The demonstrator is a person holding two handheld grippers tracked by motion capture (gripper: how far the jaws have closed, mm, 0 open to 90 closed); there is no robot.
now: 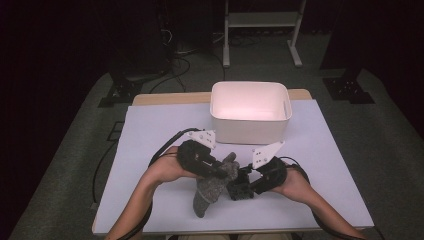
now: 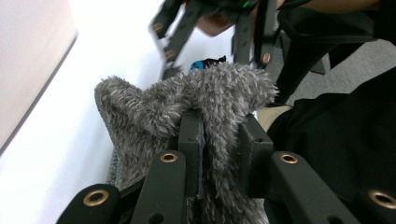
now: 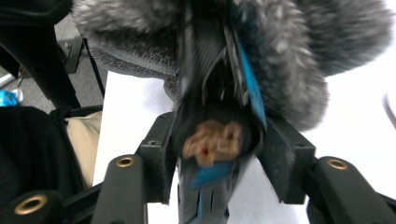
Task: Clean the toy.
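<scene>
White table (image 1: 150, 130), grey fuzzy sock (image 2: 224, 93) pinched in left tool (image 2: 219, 140)

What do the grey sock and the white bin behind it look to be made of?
Grey sock: seems a plush, fleecy knit, matte; long fuzzy pile stands off it, and it bunches softly between the left gripper's fingers. White bin: probably moulded plastic, smooth with a slight sheen; thin even walls, rounded corners and rim.

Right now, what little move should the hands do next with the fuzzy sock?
Probably lift the grey sock toward the white bin. The left hand-held gripper is clamped on its fuzzy cuff, the right hand-held gripper has a dark patterned sock between its jaws, and the bin sits just behind.
</scene>
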